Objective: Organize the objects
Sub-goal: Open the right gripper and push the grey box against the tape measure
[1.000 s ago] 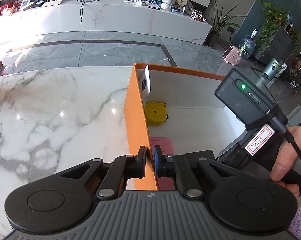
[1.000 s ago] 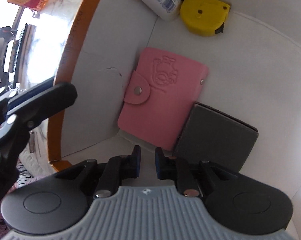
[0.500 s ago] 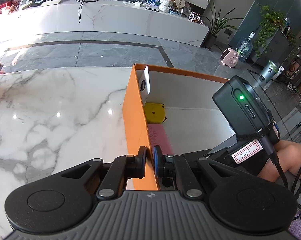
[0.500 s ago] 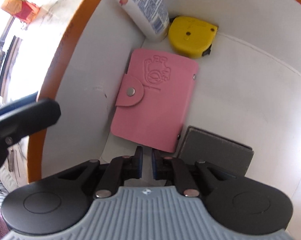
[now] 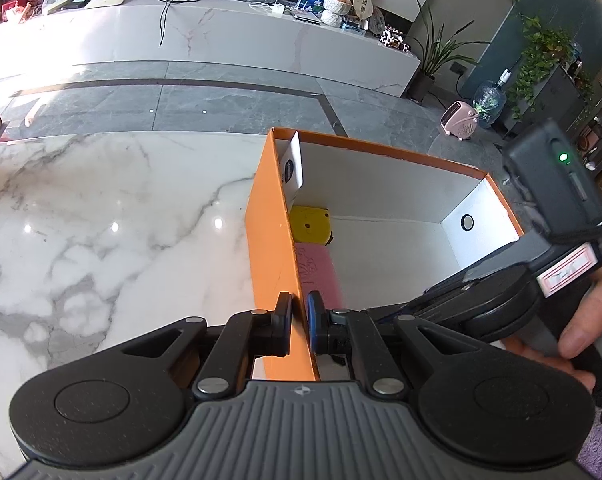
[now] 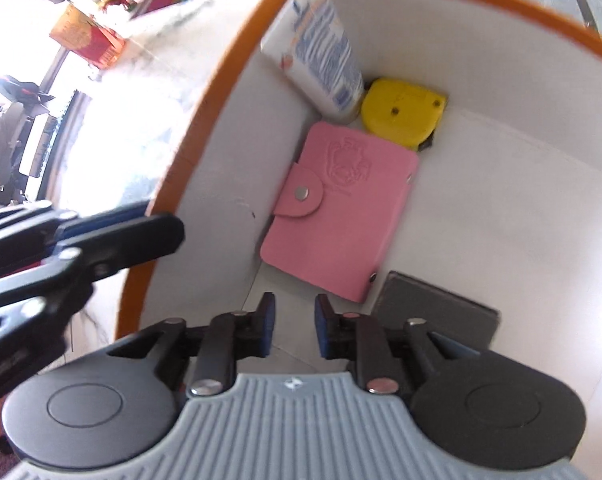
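An orange box [image 5: 269, 240] with white inside stands on the marble table [image 5: 101, 220]. My left gripper [image 5: 299, 318] is shut on the box's left wall near its front corner. In the box lie a pink card wallet [image 6: 341, 212], a yellow tape measure [image 6: 403, 114], a white tube [image 6: 321, 52] leaning in the corner and a dark grey pad [image 6: 433, 316]. My right gripper [image 6: 295, 328] is above the box's near end, open a little and empty. The wallet [image 5: 317, 272], tape measure [image 5: 311, 226] and tube [image 5: 293, 166] also show in the left wrist view.
The right gripper's body [image 5: 541, 264] and a hand [image 5: 589, 328] hang over the box's right side. The left gripper [image 6: 81, 248] shows on the wall in the right wrist view. Red and yellow boxes [image 6: 89, 40] stand at the table's far end.
My right gripper has pulled back and up from the box floor and its jaws have opened slightly. The left gripper keeps its hold on the box wall.
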`<act>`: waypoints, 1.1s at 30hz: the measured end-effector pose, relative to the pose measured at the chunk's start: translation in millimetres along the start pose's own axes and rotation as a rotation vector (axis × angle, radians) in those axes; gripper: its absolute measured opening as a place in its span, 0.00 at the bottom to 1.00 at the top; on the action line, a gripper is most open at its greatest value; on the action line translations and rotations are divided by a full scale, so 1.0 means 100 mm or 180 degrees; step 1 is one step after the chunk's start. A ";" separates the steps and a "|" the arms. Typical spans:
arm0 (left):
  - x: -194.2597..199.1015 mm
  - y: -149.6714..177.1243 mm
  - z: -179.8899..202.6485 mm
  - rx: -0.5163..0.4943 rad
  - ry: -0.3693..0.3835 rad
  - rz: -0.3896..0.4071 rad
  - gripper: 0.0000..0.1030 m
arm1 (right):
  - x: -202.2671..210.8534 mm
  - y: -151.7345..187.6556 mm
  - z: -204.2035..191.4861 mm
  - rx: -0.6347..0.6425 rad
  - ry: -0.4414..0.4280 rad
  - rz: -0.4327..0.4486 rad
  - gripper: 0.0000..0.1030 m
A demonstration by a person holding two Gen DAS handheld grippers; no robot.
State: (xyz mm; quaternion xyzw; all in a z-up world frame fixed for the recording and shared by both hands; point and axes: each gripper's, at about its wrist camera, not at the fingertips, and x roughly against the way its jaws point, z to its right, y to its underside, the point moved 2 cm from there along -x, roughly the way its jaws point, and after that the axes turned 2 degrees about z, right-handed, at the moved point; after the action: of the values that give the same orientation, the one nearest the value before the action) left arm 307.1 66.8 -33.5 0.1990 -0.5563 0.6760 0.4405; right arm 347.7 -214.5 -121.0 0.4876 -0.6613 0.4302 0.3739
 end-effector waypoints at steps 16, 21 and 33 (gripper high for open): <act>0.02 0.01 0.01 0.0026 -0.0017 0.0016 0.09 | 0.16 0.10 0.84 -0.0567 0.0425 -0.0146 0.78; 0.02 0.01 0.01 0.0018 -0.0023 0.0011 0.09 | 0.01 0.07 0.69 -0.0546 0.0580 -0.0221 0.79; 0.03 0.01 0.03 -0.0017 -0.0029 0.0007 0.09 | 0.11 -0.26 0.87 -0.0711 0.0734 0.0226 0.72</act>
State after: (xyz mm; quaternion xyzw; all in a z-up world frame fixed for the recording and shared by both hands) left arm 303.9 65.2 -30.6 0.2002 -0.5603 0.6741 0.4377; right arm 364.0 -303.6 -136.1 0.3667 -0.6745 0.4201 0.4838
